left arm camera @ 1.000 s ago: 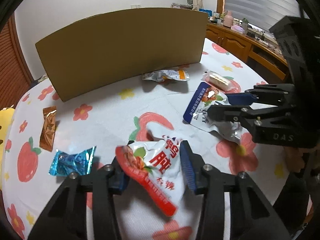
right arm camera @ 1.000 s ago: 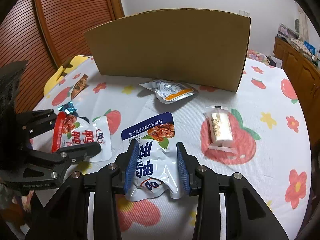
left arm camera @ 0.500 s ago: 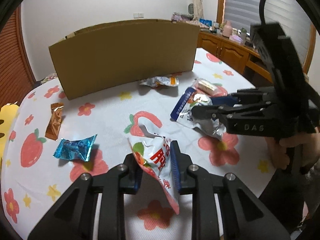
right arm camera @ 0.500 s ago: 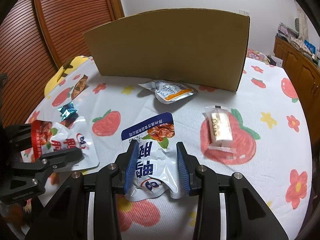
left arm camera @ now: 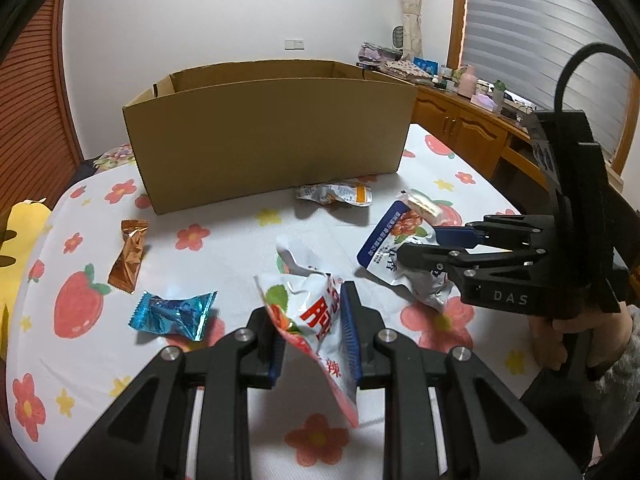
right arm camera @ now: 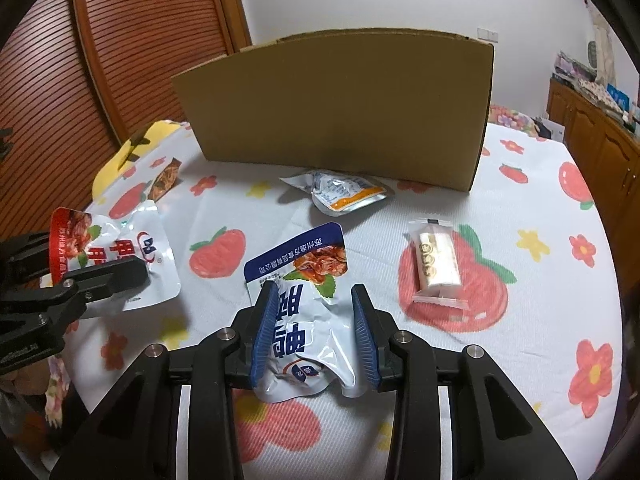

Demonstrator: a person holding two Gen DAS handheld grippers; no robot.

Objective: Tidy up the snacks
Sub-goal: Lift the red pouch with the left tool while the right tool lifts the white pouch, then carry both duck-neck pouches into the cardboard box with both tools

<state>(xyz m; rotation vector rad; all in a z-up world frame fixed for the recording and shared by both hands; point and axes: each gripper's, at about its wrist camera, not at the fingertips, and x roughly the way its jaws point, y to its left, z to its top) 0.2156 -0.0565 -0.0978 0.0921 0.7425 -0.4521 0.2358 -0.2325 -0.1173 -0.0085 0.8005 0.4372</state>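
Observation:
My left gripper [left arm camera: 308, 304] is shut on a red-and-white snack pouch [left arm camera: 316, 320] and holds it crumpled above the tablecloth; the right wrist view shows that pouch [right arm camera: 120, 248] hanging from the gripper at the left edge. My right gripper [right arm camera: 315, 288] is shut on a blue-and-white pouch [right arm camera: 296, 248], which buckles between the pads and still lies on the cloth. From the left wrist view the right gripper [left arm camera: 420, 244] sits at the right, a hand behind it. An open cardboard box [left arm camera: 272, 148] stands at the back of the table.
Loose on the flowered cloth lie a silver-and-orange pouch [right arm camera: 344, 194] in front of the box, a cream bar in clear wrap [right arm camera: 436, 264] to the right, a brown candy [left arm camera: 130, 256] and a blue candy [left arm camera: 172, 314] to the left. A yellow cushion [left arm camera: 16, 240] lies past the table's left edge.
The left gripper closed on the red-and-white pouch and lifted it off the cloth, so the box's open top now shows. The right gripper and its pouch have not moved.

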